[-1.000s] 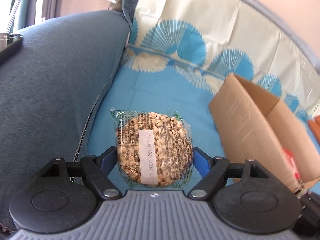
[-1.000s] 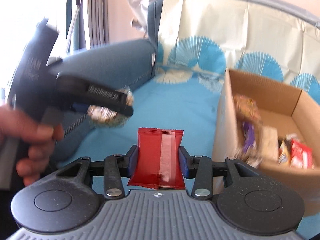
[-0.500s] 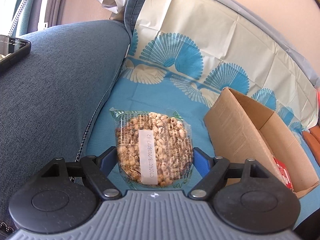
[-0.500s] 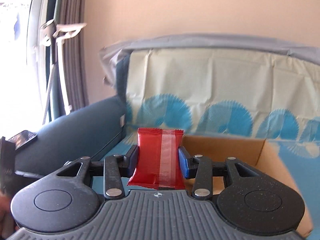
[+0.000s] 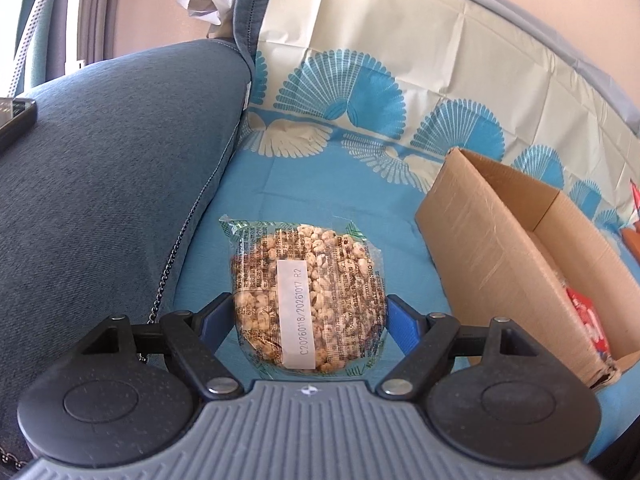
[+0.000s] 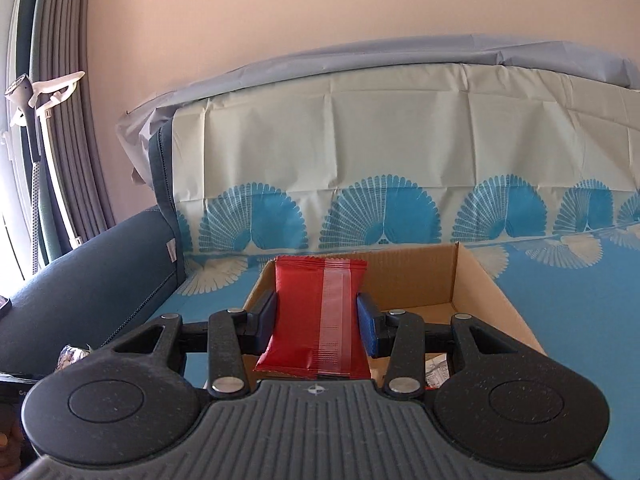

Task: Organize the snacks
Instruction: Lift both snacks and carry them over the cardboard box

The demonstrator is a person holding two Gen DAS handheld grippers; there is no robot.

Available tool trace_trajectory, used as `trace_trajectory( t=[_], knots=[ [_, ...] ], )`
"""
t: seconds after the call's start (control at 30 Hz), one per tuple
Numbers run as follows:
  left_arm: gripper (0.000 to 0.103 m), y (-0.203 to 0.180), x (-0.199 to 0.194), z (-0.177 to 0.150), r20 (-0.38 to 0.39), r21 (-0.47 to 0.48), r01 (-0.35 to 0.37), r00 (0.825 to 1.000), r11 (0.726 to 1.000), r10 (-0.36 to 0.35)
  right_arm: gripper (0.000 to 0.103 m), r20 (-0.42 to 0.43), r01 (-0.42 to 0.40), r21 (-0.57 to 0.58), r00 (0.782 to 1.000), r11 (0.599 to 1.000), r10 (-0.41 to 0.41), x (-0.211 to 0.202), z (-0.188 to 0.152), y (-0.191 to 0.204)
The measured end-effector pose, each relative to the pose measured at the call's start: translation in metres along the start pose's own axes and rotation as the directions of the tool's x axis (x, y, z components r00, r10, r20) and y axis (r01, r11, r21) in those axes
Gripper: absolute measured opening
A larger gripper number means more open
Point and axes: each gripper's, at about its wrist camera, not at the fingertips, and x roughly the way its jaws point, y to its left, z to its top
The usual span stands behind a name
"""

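Crinkly film packets, judged light and crushable, were clamped edgewise: puffed-grain cake (image 5: 308, 292) by left gripper (image 5: 310, 320), red packet (image 6: 316, 312) by right gripper (image 6: 317, 320).

Your left gripper's (image 5: 310, 316) body hides the near end of the puffed-grain pack (image 5: 306, 294); the small print around its date label is too fine to read; past the box (image 5: 496, 264), a phone (image 5: 16, 120) on the armrest is cut by the frame's left edge. In the right wrist view, the red packet (image 6: 316, 316) and gripper (image 6: 316, 320) cover most of the box's (image 6: 472, 280) inside; what lies there is unclear; left of the box, a wrapped snack (image 6: 72, 356) shows only partly.
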Motion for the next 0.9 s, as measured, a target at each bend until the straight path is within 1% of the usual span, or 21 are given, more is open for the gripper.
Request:
trace_trajectory(
  t=[0.1,0.17,0.37,0.47,0.57,0.63,0.7,0.77,0.9],
  knots=[
    [0.084,-0.006,0.001,-0.001,0.001,0.035,-0.018,1.0,0.999,0.018,0.044,-0.01,0.007,0.029,1.0,1.0,-0.007,0.0,-0.002,-0.008],
    [0.084,-0.01,0.001,-0.002,0.01,0.062,-0.029,1.0,0.998,0.028,0.044,-0.014,0.026,0.044,1.0,0.999,-0.026,0.0,-0.002,-0.015],
    [0.084,-0.02,-0.005,-0.005,0.053,0.122,-0.066,0.997,0.99,0.06,0.044,0.013,0.085,0.14,0.996,0.987,-0.088,-0.001,0.003,-0.045],
    [0.084,-0.026,-0.01,-0.003,0.074,0.136,-0.083,0.995,0.987,0.073,0.044,0.008,0.117,0.182,0.993,0.976,-0.12,-0.002,0.002,-0.058],
    [0.084,-0.038,-0.014,0.003,0.08,0.106,-0.082,0.994,0.991,0.073,0.044,0.012,0.135,0.196,0.99,0.971,-0.139,-0.002,0.002,-0.065],
    [0.084,-0.052,-0.018,0.009,0.092,0.099,-0.068,0.994,0.993,0.059,0.044,0.011,0.141,0.199,0.989,0.97,-0.146,0.0,0.002,-0.068],
    [0.084,-0.072,-0.022,0.018,0.114,0.118,-0.045,0.993,0.992,0.032,0.044,0.017,0.135,0.208,0.99,0.969,-0.142,0.001,0.003,-0.07],
    [0.084,-0.093,-0.026,0.029,0.138,0.143,-0.012,0.99,0.99,-0.008,0.044,0.022,0.135,0.211,0.989,0.968,-0.143,0.001,0.004,-0.07],
    [0.084,-0.14,-0.029,0.057,0.18,0.176,0.06,0.979,0.983,-0.092,0.044,0.032,0.131,0.223,0.989,0.966,-0.142,0.003,0.006,-0.071]
  ],
)
